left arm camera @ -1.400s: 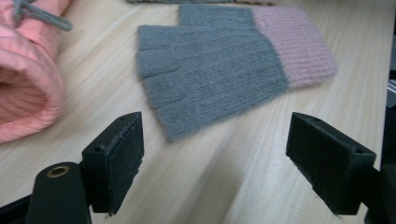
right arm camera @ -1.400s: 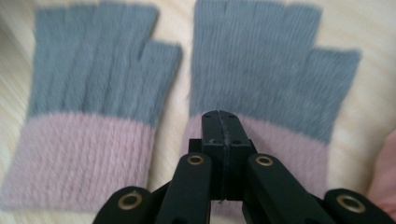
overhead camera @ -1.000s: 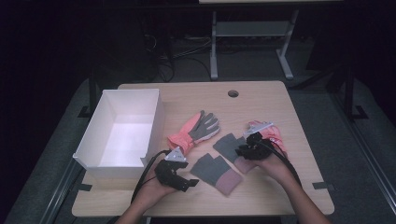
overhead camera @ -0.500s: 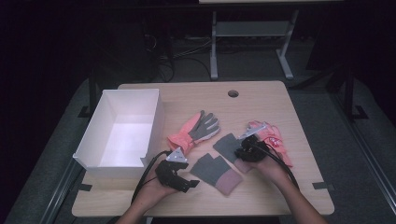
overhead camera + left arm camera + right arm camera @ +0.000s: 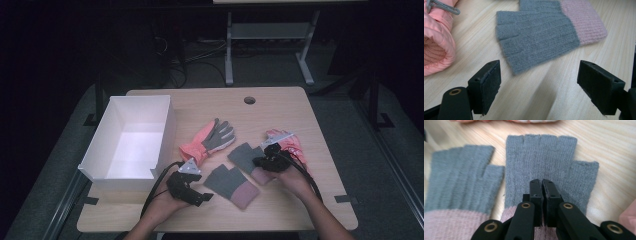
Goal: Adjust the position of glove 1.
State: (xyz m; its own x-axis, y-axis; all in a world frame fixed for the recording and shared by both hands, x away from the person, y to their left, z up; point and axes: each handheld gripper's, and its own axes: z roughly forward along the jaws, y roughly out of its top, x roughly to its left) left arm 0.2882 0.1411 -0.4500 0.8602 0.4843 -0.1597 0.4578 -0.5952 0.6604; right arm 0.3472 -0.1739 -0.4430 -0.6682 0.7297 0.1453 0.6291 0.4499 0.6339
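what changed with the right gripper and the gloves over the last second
The right gripper has just closed its jaws, pinching the knit of the right-hand grey fingerless glove. The left gripper stayed open and in place; the box and pink gloves lie unchanged.

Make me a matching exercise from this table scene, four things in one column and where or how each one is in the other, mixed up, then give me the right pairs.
Things:
1. white box
2. right gripper
3. left gripper
4. pink and grey padded glove

Places or states:
A. jaws wide apart above bare wood, just short of a grey knit glove
B. lies between the box and the two knit gloves
D. jaws have just been closing and pinch the knit of the farther grey fingerless glove
C. stands at the left side of the table, nothing inside

Pairs: 1-C, 2-D, 3-A, 4-B
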